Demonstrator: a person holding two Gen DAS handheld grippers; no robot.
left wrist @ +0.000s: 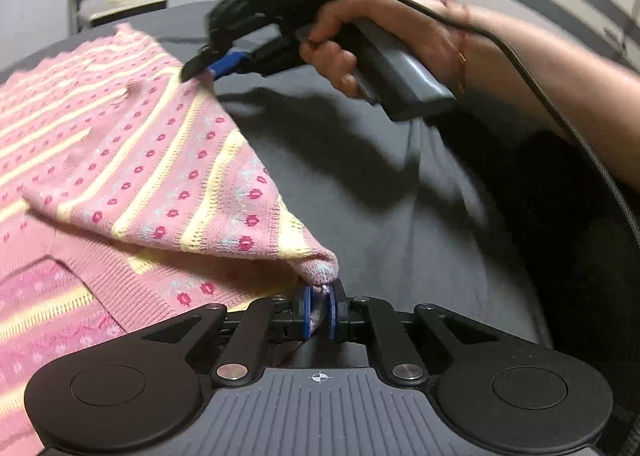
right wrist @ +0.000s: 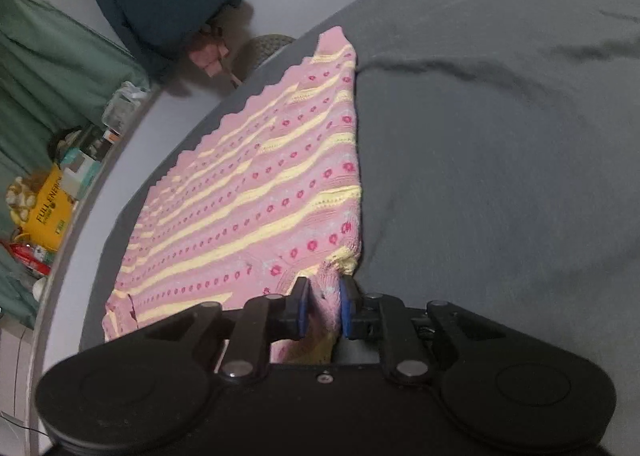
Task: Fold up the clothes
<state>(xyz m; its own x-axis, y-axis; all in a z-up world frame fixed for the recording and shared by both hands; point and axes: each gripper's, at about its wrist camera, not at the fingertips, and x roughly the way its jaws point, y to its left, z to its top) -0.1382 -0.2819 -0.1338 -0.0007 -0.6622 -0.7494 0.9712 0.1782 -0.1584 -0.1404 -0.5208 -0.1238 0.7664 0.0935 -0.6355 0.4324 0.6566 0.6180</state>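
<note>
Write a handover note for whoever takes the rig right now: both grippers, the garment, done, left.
Left hand-held gripper: shut on a corner of the pink knit garment, lifted slightly.
Right hand-held gripper: pads pressing a bunched edge of the same garment, farther along that side.
Garment: lies mostly flat on the grey cloth surface, scalloped hem at the far edge.
Done: both grips taken.
Left: probably carry the held side over the rest, then finish folding.

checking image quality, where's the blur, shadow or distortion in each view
Left wrist view: right gripper and hand motion-blurred, casting a hard shadow on the grey sheet; sweater sharp. Right wrist view: dimmer, softer, fisheye curving the sheet's edge.
</note>
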